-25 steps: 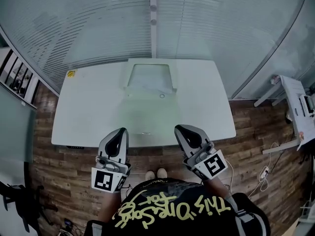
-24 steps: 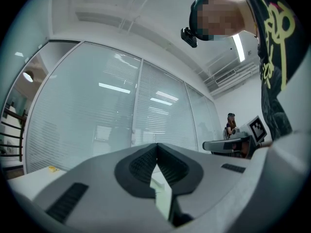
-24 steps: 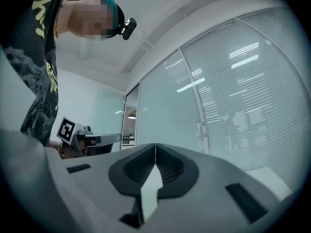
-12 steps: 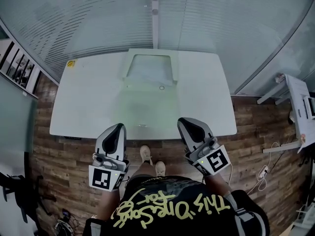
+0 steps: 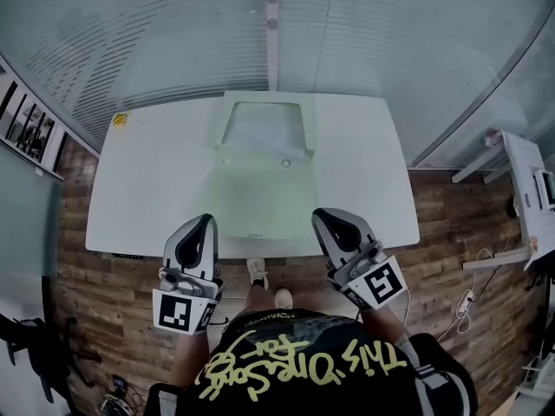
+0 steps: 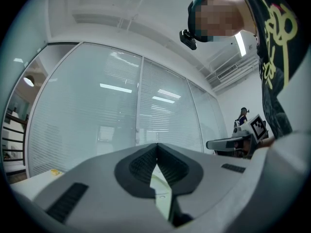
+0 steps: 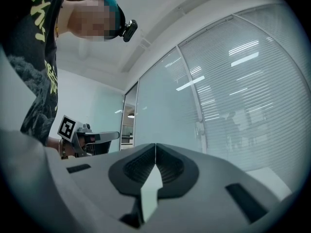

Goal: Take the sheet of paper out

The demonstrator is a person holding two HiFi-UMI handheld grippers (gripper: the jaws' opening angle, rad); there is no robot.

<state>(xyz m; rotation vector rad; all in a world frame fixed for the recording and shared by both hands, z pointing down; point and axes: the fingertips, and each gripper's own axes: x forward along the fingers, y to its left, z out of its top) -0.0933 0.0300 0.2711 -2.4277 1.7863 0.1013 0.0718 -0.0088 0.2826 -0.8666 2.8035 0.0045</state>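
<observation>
A pale green translucent file pouch [image 5: 258,193] lies flat in the middle of the white table [image 5: 364,172], with a snap button [image 5: 285,163] on it. A lighter rectangular panel [image 5: 263,128] sits at its far end; I cannot tell whether that is the sheet or a flap. My left gripper [image 5: 206,220] and right gripper [image 5: 323,215] hover side by side over the table's near edge, short of the pouch. Both are shut with nothing between the jaws. The left gripper [image 6: 156,145] and the right gripper [image 7: 155,145] point toward the glass wall.
A glass partition with blinds [image 5: 269,33] stands right behind the table. A small yellow item [image 5: 120,118] rests on the far left corner. A white stand [image 5: 520,180] is on the wooden floor at the right, a dark rack [image 5: 26,133] at the left. The person's feet [image 5: 264,284] are by the near edge.
Both grippers stay shut and empty. The left one has drifted slightly left. The person's feet have shifted by the table's near edge.
</observation>
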